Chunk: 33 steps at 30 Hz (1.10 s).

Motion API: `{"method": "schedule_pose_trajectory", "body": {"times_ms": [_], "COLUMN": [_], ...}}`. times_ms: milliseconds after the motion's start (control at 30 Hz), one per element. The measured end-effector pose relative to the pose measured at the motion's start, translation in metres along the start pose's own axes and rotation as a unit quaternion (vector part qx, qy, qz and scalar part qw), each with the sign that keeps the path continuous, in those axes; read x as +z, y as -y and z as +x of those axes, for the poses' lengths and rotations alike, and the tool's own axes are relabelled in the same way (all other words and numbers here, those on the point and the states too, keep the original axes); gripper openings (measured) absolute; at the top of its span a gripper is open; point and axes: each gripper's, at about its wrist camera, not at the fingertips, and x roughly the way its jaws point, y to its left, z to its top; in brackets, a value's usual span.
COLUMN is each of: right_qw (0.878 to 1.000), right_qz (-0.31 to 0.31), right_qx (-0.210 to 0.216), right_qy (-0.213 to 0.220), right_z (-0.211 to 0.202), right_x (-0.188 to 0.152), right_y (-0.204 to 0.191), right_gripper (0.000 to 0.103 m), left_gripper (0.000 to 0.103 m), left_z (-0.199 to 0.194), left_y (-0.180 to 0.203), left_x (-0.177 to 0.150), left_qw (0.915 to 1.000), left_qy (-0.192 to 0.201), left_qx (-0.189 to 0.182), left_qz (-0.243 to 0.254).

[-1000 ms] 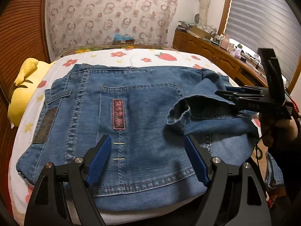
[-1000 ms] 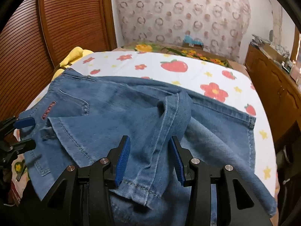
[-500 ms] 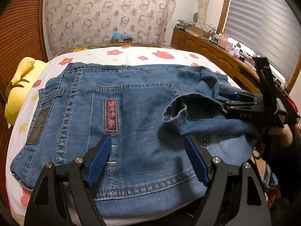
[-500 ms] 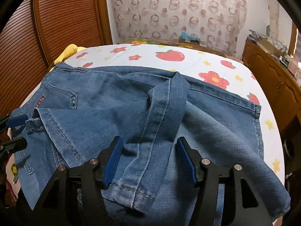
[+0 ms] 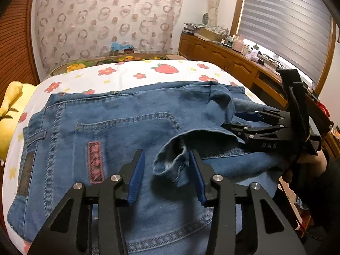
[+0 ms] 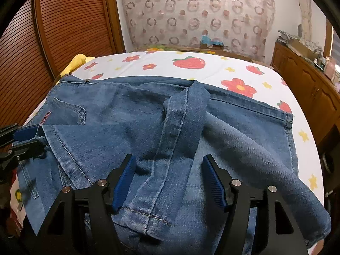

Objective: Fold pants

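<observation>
- On the bed (image 5: 170, 72): white sheet printed with strawberries, red flowers and yellow stars; one pair of blue denim pants (image 5: 119, 127) lies folded over on it, waistband side toward the left of the left wrist view, back pocket with a pink label up.
- Room: ring-patterned curtain (image 6: 191, 10) behind the bed, slatted wooden door (image 6: 63, 25) on one side, wooden sideboard (image 5: 223, 55) under a window blind on the other, cluttered with small items too small to identify.
- One yellow plush toy (image 5: 10, 114) at the bed edge beside the pants.
- One small cardboard box (image 5: 121, 50) behind the bed with something blue in it; contents unclear.
- Left gripper (image 5: 167, 176): jaws have just been closing, a bunched leg hem (image 5: 172, 159) sits between them; right pad touches the cloth, left pad stands clear, so no clamp yet.
- Right gripper (image 6: 170, 182): jaws have just been opening, spread either side of a folded leg strip (image 6: 170, 148), pads clear of it.
- Count: two grippers, one pants, one plush, one box.
</observation>
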Motion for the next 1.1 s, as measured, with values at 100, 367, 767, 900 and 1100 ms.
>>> {"method": "schedule_pose_trajectory", "body": {"times_ms": [100,367,767,900,1100], "right_qw": [1.0,1.0,0.998,0.998,0.996], "right_qz": [-0.003,0.019,0.02,0.016,0.006], "right_qx": [-0.009,0.014,0.056,0.059,0.072], "right_qy": [0.0,0.008,-0.006,0.008,0.06], "right_z": [-0.002,-0.027,-0.044,-0.048,-0.08], "right_x": [-0.002,-0.012,-0.021,-0.018,0.008], "right_y": [-0.001,0.008,0.013,0.016,0.019], "right_gripper": [0.067,0.059,0.022,0.007,0.004], "left_gripper": [0.04,0.039,0.014,0.008,0.007], "left_z": [0.004,0.014,0.005,-0.013,-0.057], "left_y": [0.003,0.0,0.008,0.014,0.018], "left_x": [0.002,-0.003,-0.003,0.002,0.011], "left_qw": [1.0,0.9999,0.9998,0.999,0.9958], "left_qy": [-0.002,-0.016,0.01,0.037,0.085], "left_qx": [-0.001,-0.001,-0.003,-0.004,-0.013], "left_qz": [0.008,0.005,0.019,0.026,0.03]}}
